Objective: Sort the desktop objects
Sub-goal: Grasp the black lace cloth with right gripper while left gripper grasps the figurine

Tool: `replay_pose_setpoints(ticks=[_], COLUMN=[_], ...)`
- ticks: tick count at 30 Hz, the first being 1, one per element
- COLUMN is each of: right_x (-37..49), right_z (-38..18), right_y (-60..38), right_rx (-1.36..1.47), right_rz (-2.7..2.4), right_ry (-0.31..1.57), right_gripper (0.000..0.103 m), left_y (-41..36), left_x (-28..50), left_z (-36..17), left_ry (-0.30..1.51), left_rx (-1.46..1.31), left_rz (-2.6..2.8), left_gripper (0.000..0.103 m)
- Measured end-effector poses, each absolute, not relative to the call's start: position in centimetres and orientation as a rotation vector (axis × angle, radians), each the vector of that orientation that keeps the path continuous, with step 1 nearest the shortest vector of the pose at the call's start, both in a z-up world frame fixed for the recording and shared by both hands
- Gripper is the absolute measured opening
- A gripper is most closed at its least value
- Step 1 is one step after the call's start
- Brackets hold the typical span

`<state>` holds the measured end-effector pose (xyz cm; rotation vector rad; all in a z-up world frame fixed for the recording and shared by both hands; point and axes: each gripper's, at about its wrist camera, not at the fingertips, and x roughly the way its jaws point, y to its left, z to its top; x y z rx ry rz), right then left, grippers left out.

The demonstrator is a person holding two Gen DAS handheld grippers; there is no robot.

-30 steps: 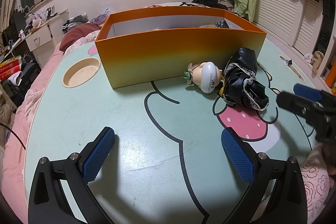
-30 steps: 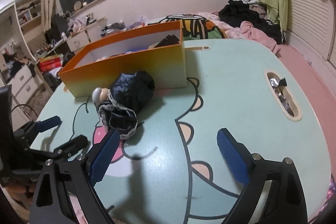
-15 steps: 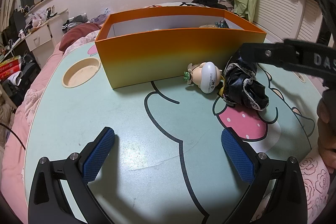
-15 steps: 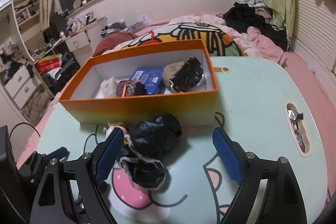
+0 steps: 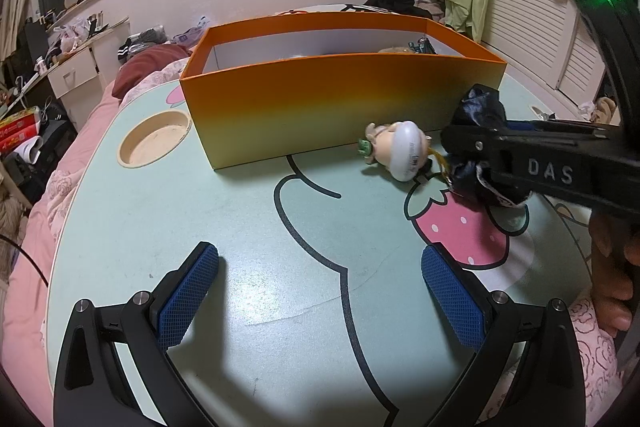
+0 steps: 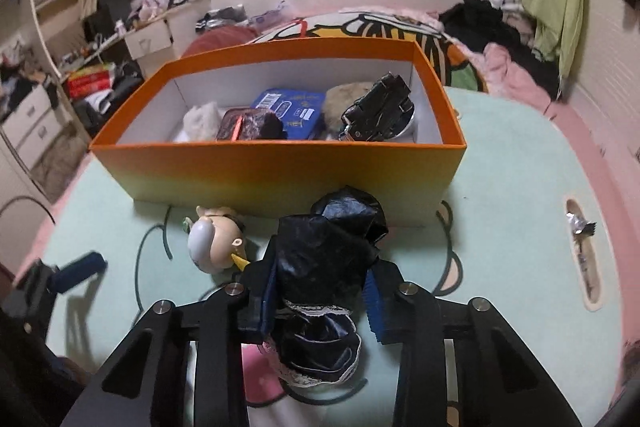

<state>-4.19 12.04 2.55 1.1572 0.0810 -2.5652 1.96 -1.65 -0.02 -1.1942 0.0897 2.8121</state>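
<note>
My right gripper [image 6: 320, 291] is shut on a black lace-trimmed cloth bundle [image 6: 324, 267], just in front of the orange box [image 6: 280, 167]; the bundle also shows in the left wrist view [image 5: 480, 115] under the right gripper's body [image 5: 540, 163]. A small doll figure with a white head [image 6: 212, 243] lies on the table left of the bundle, touching it; it also shows in the left wrist view [image 5: 400, 151]. My left gripper [image 5: 320, 291] is open and empty above the mint table [image 5: 240, 227], well short of the doll.
The orange box [image 5: 340, 99] holds several items: a blue packet [image 6: 296, 111], a dark wrapped thing [image 6: 252, 123], a black hair clip [image 6: 380, 111], and white fluff [image 6: 200, 119]. A round cup recess [image 5: 154, 143] is at the table's left, a slot [image 6: 582, 251] at right.
My right gripper has swung over the black cloth bundle, come down and closed on it. The left gripper has not moved.
</note>
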Motion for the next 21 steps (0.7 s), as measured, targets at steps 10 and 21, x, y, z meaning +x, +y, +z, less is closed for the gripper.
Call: replay_pose_setpoints(ticks=[10,21], right_x=[-2.5,-0.3], right_z=[3.5,6.6], right_y=[13.5,18.2], right_rx=[1.024,0.824], right_rz=[-2.643,-2.741], right_ry=[0.111,-0.093], right_gripper=[0.032,0.032], left_y=[0.0,5.6], left_x=[0.1,-3.7], left_z=[1.1,2.0], left_ry=[0.034,0.243], left_rx=[-1.227,-1.217], left_rz=[2.740,2.639], left_gripper=[0.101,0.065])
